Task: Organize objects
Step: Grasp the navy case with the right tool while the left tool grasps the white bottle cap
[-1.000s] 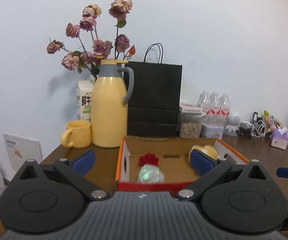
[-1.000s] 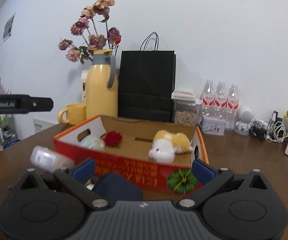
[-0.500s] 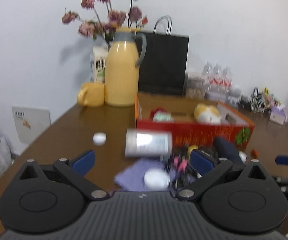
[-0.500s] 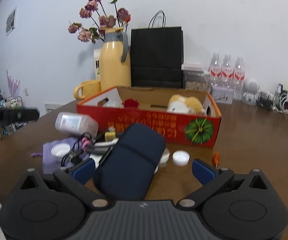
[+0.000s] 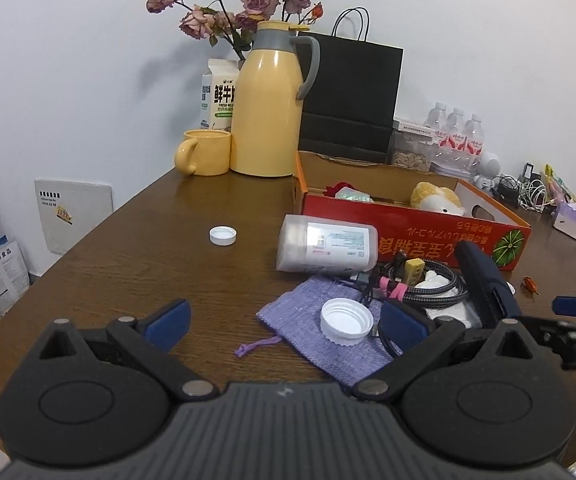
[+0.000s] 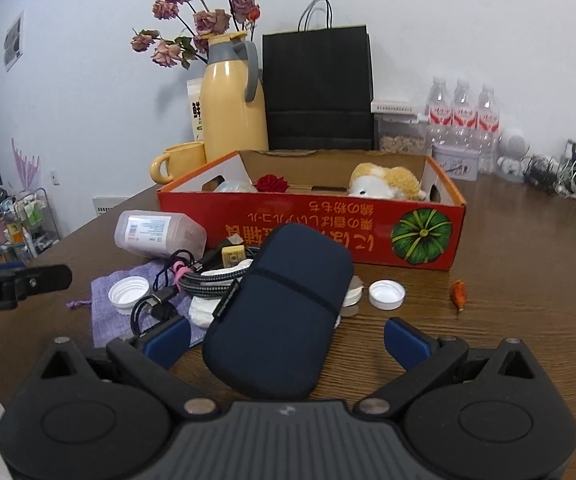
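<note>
A red cardboard box [image 6: 311, 224] holds a plush toy [image 6: 383, 186] and a red rose [image 6: 272, 183]. In front of it lies a clutter: a clear plastic bottle [image 5: 327, 248] on its side, a cable bundle [image 5: 419, 284], a navy zip case [image 6: 284, 312], and a purple pouch [image 5: 307, 320] with a white cap [image 5: 345, 322] on it. My left gripper [image 5: 286, 320] is open, low over the pouch's near edge. My right gripper [image 6: 288, 340] is open, with the navy case between its wide fingers, not clamped.
Loose white caps [image 5: 222, 235] [image 6: 386, 295] and an orange scrap [image 6: 459, 294] lie on the brown table. Behind the box stand a yellow thermos [image 5: 268, 100], yellow mug [image 5: 206, 152], black paper bag [image 6: 317, 88] and water bottles [image 6: 461, 112]. The table edge runs along the left.
Both grippers have drawn back from the box toward the table's near side, bringing the clutter in front of it into view. Both stayed open.
</note>
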Motion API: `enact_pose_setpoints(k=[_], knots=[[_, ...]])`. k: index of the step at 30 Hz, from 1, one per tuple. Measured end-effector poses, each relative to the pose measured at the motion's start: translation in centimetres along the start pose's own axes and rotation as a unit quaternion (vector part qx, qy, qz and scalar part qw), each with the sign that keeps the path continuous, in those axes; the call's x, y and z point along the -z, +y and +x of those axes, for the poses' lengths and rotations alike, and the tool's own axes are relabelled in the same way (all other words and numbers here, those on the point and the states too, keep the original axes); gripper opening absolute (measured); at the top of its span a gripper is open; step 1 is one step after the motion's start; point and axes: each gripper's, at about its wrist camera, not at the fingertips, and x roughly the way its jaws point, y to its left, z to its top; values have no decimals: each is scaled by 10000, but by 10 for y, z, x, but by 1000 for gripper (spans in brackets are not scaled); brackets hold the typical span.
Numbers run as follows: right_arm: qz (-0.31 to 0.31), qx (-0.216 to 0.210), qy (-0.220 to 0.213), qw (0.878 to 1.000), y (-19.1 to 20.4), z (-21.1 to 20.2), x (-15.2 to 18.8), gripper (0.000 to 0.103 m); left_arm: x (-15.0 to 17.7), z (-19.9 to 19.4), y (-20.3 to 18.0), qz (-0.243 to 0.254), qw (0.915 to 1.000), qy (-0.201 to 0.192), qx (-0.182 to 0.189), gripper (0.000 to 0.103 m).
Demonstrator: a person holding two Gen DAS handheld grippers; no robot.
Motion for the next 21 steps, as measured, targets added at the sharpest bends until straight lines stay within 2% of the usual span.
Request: enact_pose_setpoints(k=[7,9,11,13,21], knots=[[583,-49,250,9980,-8,38,-16,103,3,5,7,-100,9999,75,-60,103],[817,-52,337,9961,-12,48,-17,97,3,5,10,-131,9998,86,-92,103],[1004,-71,402,9941,-14,54,-16,84,4,6,13,-161,9998,76,-112,103],[1141,-250,429,9922,-16,56,-13,77,4,7,16,-188,9997,81,-138,103],[1109,-232,210,9933,-17,48,-10,64,6,12,15,-198,9996,146,-128,103]])
